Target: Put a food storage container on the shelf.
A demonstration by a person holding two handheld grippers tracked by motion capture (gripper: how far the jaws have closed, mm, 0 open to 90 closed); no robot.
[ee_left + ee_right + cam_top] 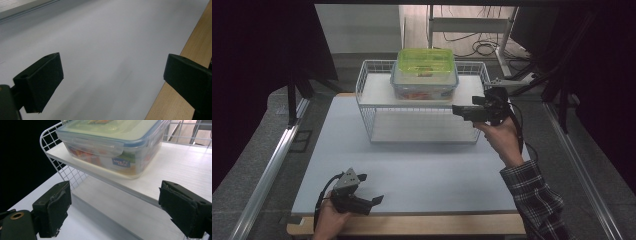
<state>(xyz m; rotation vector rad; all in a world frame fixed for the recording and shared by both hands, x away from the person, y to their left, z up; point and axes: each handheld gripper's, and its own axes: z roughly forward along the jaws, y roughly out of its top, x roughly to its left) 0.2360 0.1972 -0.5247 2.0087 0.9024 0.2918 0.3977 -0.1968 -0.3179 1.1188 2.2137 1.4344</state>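
White table mat [412,170] lies closest to me, and my left gripper [373,202] rests on it near the front edge, well away from the wire rack [367,95]. Its jaws stand wide apart with nothing between them; in the left gripper view I see only bare mat and the wooden table edge [195,50] past them.

Farther out, my right gripper [458,110] hangs just beside the rack's right end, pointing left toward it. Its jaws are spread wide too, and they hold nothing.

On the rack's top shelf [190,162] sits the clear food box [117,152] with a blue rim. A green-lidded box [426,61] is stacked on top of it. From my right gripper the clear box lies ahead and a bit higher, up on the shelf. In the high view its long side runs left to right along the rack, so its short right end faces my right gripper.

My right hand [502,137] is much nearer to the boxes than my left. I think the right one should go for the box.
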